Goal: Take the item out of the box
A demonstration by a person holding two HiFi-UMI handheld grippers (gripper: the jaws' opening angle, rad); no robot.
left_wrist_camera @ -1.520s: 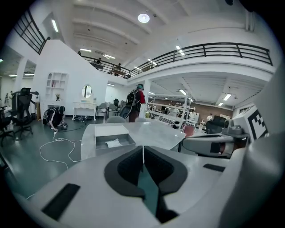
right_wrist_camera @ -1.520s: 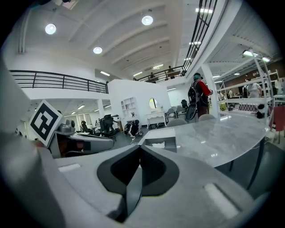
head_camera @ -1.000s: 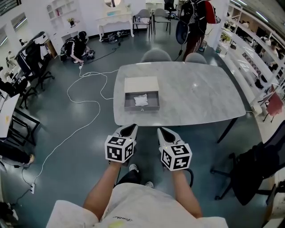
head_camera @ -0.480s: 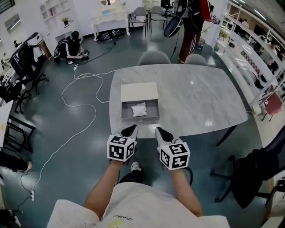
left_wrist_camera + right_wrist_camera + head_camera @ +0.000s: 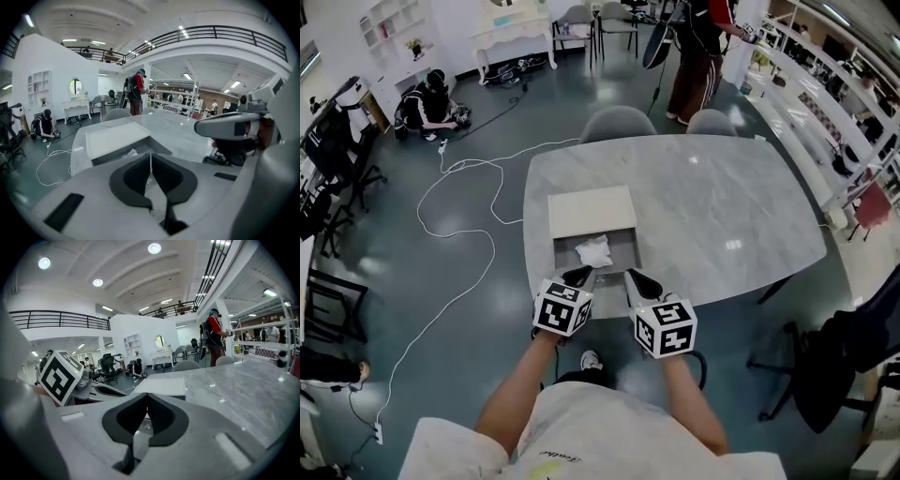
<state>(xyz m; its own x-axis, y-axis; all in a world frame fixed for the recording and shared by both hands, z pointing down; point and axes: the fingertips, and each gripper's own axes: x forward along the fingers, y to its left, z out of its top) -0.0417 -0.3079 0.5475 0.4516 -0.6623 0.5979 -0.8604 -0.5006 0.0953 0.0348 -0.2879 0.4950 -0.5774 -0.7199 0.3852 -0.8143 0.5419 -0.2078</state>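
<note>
the task is barely begun. the shallow grey rectangular box (image 5: 627,253) stands open on the grey marble counter (image 5: 722,206). its pale beige flat cover (image 5: 591,212) sits at the box's far side, so the inside is open to reach. the white crumpled soft item (image 5: 594,250) lies inside the box, about the middle and close to the cover's edge, with nothing touching it. the left claw (image 5: 578,276) hovers at the box's near left corner and the right claw (image 5: 639,279) at its near right corner, both short of the item. each claw is clenched, tips together with nothing between them. what is left, as i judge it: release a claw, reach into the box, grip the item and lift it clear of the box.
</note>
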